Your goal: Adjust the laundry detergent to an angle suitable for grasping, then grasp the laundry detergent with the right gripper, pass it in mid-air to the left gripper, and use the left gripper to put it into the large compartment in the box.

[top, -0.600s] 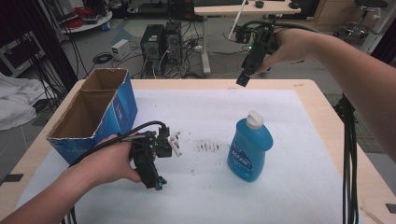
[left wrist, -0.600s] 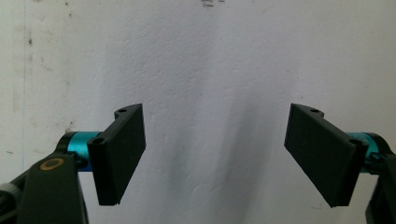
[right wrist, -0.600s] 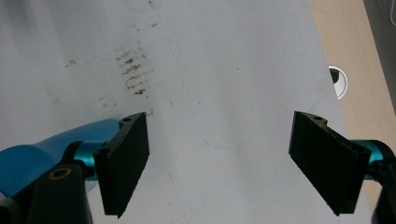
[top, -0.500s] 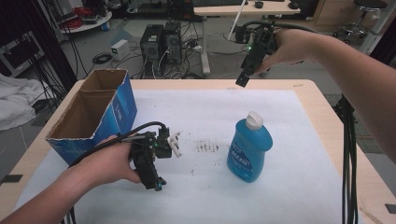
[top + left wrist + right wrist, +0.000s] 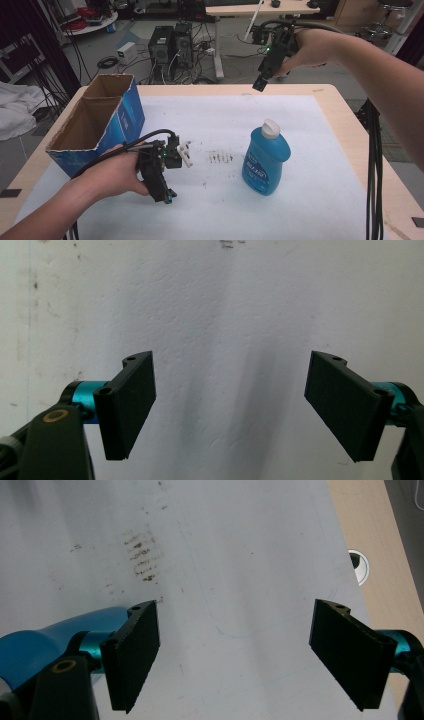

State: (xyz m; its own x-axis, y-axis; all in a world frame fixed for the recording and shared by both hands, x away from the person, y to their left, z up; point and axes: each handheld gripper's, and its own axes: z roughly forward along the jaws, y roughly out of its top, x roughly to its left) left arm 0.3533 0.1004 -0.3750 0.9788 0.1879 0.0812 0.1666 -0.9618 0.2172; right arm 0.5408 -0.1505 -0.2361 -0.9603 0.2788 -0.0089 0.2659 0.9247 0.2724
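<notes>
Box (image 5: pixel 95 125) open-topped w/ divider; blue bottle (image 5: pixel 265 162) capped, upright.

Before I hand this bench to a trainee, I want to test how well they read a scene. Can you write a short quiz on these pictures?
1. True or false: the blue soap bottle lies on its side.
2. Which gripper is raised above the table's far edge? A) left gripper B) right gripper
3. What stands at the table's left, and is its top open or closed?

Key
1. False. It stands upright on the white sheet, white cap on top.
2. B. The right gripper is held high with jaws open and nothing between them; the left gripper is low over the sheet, also open.
3. A blue cardboard box, open at the top.
</notes>
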